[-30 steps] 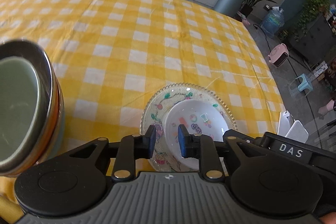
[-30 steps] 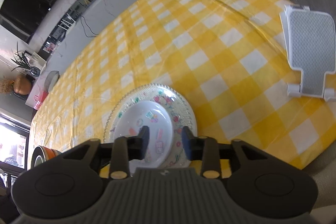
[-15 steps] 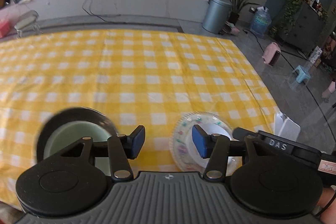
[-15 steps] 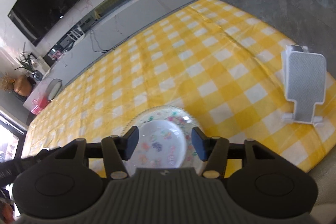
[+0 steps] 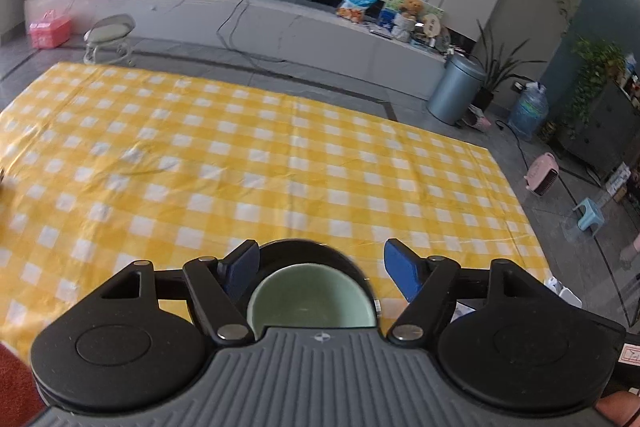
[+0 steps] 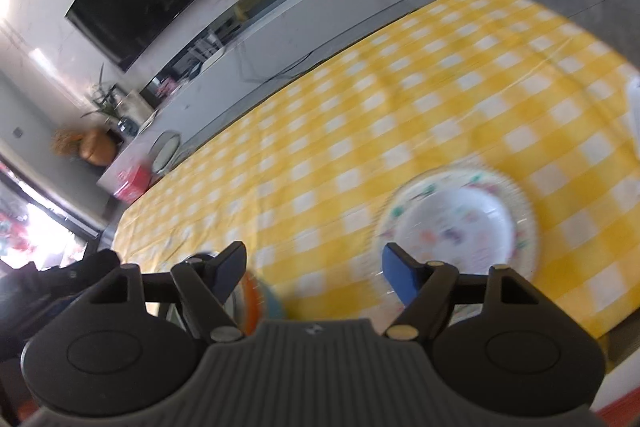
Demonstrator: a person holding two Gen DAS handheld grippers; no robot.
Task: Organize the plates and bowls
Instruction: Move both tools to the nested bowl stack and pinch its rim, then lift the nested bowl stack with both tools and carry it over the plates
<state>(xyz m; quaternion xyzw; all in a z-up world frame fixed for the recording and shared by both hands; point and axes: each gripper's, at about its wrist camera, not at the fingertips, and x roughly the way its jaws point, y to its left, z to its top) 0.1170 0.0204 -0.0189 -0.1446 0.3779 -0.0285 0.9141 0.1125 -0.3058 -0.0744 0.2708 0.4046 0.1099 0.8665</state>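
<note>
In the left wrist view a pale green bowl (image 5: pixel 310 297) sits inside a dark metal bowl (image 5: pixel 296 247) on the yellow checked tablecloth (image 5: pixel 248 163). My left gripper (image 5: pixel 320 271) is open and empty, held above this stack with the bowls showing between its fingers. In the right wrist view a white patterned bowl (image 6: pixel 460 227) rests on a clear floral plate (image 6: pixel 524 215) at the right. My right gripper (image 6: pixel 314 269) is open and empty, to the left of the plate. An orange and blue bowl rim (image 6: pixel 256 301) shows blurred at its left finger.
A white stand edge (image 6: pixel 632 111) lies at the table's right side. The table's near edge runs just below both grippers. Beyond the far edge are a grey bin (image 5: pixel 456 91), a small stool (image 5: pixel 108 35) and a long low cabinet (image 5: pixel 280 31).
Both grippers have opened wider and pulled back and up from the plate and white bowl. The left one has swung over the stacked bowls. The right view has shifted left.
</note>
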